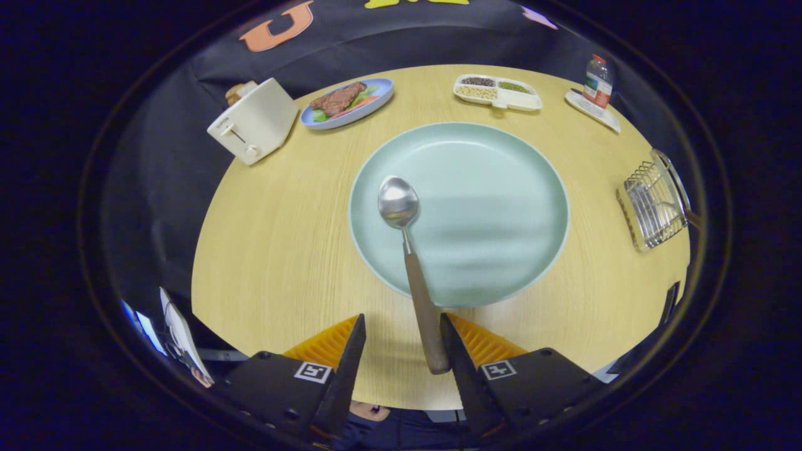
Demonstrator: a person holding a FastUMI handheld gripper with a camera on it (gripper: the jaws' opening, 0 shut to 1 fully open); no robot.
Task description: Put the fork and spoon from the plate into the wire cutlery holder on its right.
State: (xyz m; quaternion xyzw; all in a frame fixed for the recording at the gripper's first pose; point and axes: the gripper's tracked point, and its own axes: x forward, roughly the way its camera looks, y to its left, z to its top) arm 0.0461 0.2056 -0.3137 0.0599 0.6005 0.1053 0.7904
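A claw (401, 351) with fingers spread straddles the wooden handle of a spoon (407, 250), touching at most one finger. Its bowl rests on the pale green plate (501, 181) at twelve o'clock. The wire cutlery holder (655, 203) stands at two o'clock, apparently empty. No fork is visible; the spoon remains unmoved.

plate: (489, 188) on the desk (282, 250), ahead of the hand-held gripper (401, 338)
spoon: (407, 250) bowl on the plate, handle reaching back between the parted fingers
wire cutlery holder: (655, 200) right of the plate
toaster: (254, 122) far left
food plate: (348, 103) right of the toaster
divided tray: (498, 92) behind the plate
bottle: (598, 81) far right
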